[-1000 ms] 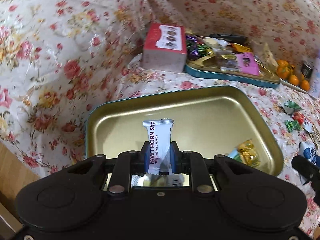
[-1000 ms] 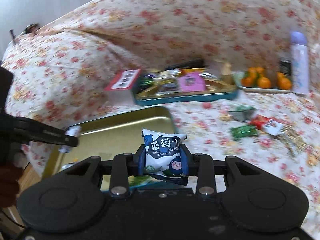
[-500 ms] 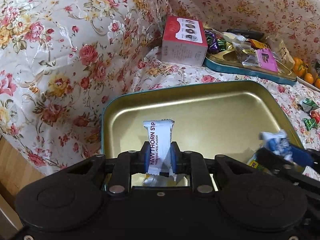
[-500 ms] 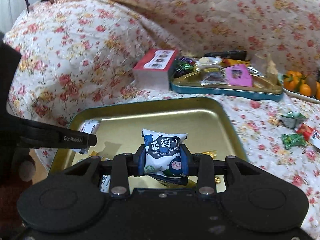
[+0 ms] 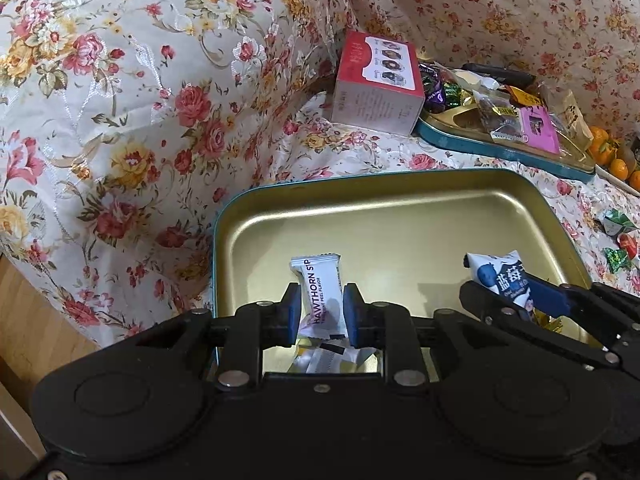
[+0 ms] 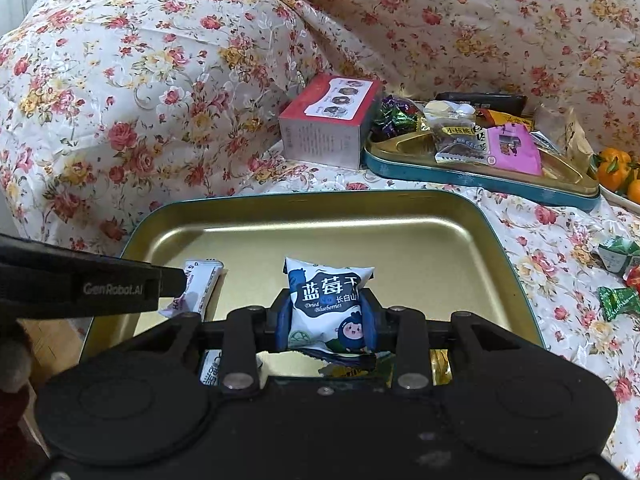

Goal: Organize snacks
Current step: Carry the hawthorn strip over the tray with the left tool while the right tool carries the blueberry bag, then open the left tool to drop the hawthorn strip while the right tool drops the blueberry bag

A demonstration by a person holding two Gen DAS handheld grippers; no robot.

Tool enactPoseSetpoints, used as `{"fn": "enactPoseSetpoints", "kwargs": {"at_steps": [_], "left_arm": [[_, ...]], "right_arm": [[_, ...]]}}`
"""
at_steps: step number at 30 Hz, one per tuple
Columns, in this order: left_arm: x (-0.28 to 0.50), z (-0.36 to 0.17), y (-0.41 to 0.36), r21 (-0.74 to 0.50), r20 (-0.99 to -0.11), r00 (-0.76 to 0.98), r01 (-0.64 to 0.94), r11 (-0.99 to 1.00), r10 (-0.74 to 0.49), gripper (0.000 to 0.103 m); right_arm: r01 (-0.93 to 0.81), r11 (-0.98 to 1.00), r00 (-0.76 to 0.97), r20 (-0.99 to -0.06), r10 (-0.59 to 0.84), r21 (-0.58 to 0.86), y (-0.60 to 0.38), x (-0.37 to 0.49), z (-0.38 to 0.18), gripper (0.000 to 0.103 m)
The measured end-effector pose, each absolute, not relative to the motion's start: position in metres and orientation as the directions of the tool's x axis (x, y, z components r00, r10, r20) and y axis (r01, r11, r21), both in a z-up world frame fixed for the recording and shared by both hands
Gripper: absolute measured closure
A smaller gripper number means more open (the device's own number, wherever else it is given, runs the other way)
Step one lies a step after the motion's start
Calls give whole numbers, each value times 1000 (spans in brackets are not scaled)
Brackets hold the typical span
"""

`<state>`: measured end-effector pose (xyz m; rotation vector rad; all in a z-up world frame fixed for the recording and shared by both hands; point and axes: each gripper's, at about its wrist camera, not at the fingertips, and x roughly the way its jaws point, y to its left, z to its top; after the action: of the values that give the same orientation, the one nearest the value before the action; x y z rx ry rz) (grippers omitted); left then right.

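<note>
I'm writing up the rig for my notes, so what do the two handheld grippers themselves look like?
Both match: a wide matte black body with two round raised discs, silver screws along black linkage bars, and jaws lined with blue pads. The left gripper and right gripper look alike from their own cameras. Seen from the right wrist view, the left one's side carries pale "GenRobot.AI" lettering. No cables show. A dark red sleeve edge shows at lower left.
</note>
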<state>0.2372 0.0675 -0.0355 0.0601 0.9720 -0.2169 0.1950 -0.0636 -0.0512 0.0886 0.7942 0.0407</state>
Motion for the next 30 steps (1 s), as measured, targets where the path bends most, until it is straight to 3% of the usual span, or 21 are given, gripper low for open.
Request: {"fn": "enactPoseSetpoints", "kwargs": {"at_steps": [18,30], "left_arm": [[231,-27,65,-20,-812,568,199,980,-132,71],[214,-21,41,8,-794,586,276,961,-161,71]], "right_arm": [[-2,996,736,-674,60,87,-61,185,-40,64],[124,987,773,-633,-29,107,-105,140,-22,64]]}}
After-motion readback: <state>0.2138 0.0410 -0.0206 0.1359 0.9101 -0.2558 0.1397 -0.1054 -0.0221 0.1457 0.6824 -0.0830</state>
